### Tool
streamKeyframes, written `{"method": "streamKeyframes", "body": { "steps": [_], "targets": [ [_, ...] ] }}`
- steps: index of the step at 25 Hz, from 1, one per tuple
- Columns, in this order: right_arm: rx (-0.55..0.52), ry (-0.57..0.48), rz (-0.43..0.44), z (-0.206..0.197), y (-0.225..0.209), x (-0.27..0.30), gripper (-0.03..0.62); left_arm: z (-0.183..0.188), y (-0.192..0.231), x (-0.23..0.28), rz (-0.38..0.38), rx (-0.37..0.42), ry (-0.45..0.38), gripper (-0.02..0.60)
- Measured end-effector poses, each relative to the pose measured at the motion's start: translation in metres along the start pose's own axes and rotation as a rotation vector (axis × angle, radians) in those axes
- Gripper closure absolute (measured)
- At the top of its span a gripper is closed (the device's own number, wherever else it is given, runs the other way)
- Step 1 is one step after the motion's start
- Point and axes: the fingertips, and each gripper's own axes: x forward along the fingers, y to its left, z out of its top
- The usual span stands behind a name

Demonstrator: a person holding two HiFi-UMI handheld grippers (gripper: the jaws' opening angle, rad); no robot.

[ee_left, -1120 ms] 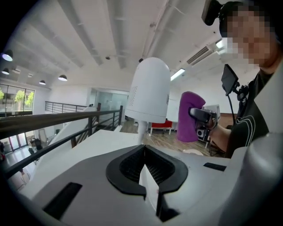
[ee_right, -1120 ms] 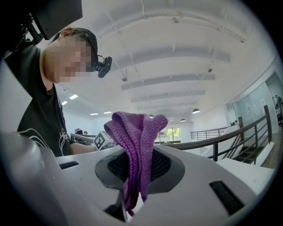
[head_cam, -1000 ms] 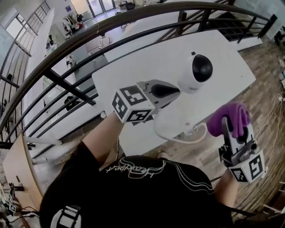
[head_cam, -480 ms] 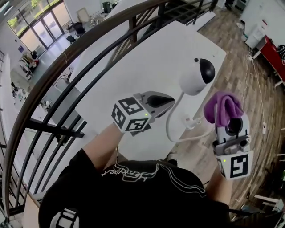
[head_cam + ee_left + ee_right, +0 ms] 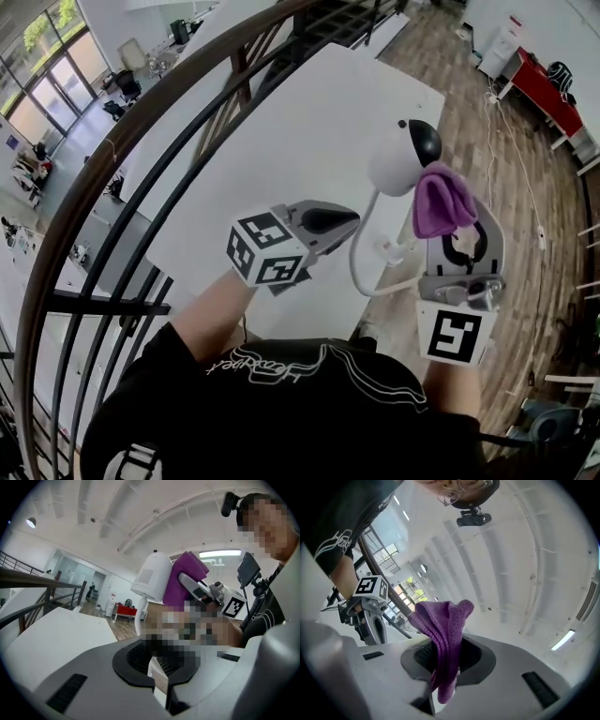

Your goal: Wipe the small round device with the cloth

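Observation:
The small round device (image 5: 398,161) is white with a black lens and is held up above the white table (image 5: 281,131). My left gripper (image 5: 352,218) is shut on a thin white part at the foot of the device; its jaws pinch a white strip (image 5: 159,667). From below, the device (image 5: 152,576) shows against the ceiling. My right gripper (image 5: 452,230) is shut on a purple cloth (image 5: 439,199), which lies against the device's right side. The cloth (image 5: 443,634) hangs folded between the right jaws.
A white cable (image 5: 360,272) loops down from the device toward the table's near edge. A black railing (image 5: 141,159) curves along the left. Wooden floor and a red cabinet (image 5: 542,82) lie to the right, past the table.
My right gripper has carried the cloth up and left and rolled, bringing the cloth from beside the device onto its right side. The left gripper has sunk slightly with the device.

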Motion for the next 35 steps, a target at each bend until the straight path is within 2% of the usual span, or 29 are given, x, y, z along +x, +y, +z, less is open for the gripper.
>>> {"method": "streamKeyframes", "body": {
  "steps": [6,15,29,35],
  "targets": [
    [-0.116,0.063,-0.018,-0.001,0.009,0.002,0.533,0.000,-0.002,0.005,-0.027,-0.009,-0.002,0.572],
    [-0.184,0.120,0.008,-0.015,0.037,0.007,0.533,-0.013,0.000,0.005,-0.040,-0.005,0.003,0.572],
    [-0.194,0.159,0.113,-0.036,0.079,0.007,0.533,-0.023,0.004,-0.013,-0.002,-0.015,-0.006,0.572],
    [-0.192,0.171,0.188,-0.044,0.095,0.007,0.533,-0.026,0.006,-0.018,0.017,-0.023,0.002,0.572]
  ]
}}
